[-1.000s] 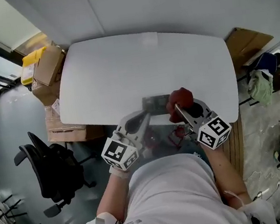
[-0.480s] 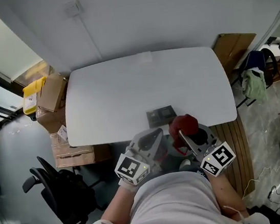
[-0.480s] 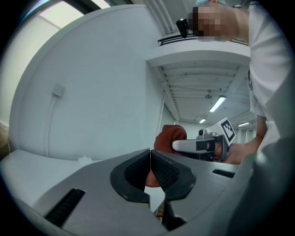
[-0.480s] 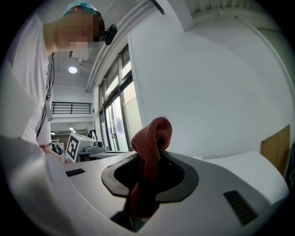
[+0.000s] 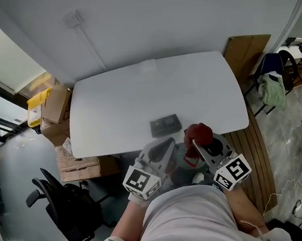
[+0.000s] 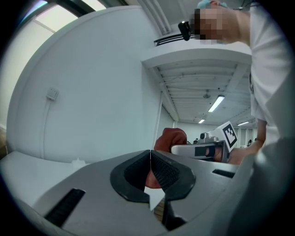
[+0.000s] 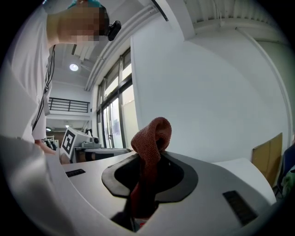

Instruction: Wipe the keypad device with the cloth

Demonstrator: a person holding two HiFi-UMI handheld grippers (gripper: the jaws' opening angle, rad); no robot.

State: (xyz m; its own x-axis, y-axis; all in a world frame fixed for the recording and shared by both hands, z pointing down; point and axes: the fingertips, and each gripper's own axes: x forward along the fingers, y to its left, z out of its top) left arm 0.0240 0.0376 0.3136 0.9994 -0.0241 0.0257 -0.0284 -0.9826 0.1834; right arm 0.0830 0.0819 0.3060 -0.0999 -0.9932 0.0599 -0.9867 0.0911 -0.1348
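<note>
The dark grey keypad device (image 5: 165,125) lies flat near the front edge of the white table (image 5: 136,97). A red-brown cloth (image 5: 198,135) is bunched in my right gripper (image 5: 196,141), whose jaws are shut on it just off the table's front edge, right of the device. In the right gripper view the cloth (image 7: 151,143) stands up between the jaws. My left gripper (image 5: 164,146) is shut with nothing in it, held level below the table edge, slightly left of the device. The left gripper view shows the cloth (image 6: 171,138) and the right gripper (image 6: 203,150) beyond its tip.
Cardboard boxes (image 5: 54,103) and a yellow box (image 5: 37,102) sit left of the table. A black office chair (image 5: 68,206) stands at the lower left. A flat cardboard sheet (image 5: 244,51) leans at the table's right, with bags and clutter (image 5: 274,86) beyond it.
The head view has tilted up, so the table sits lower and smaller in the frame. Both grippers stay at the table's front edge, the cloth still held in the right one.
</note>
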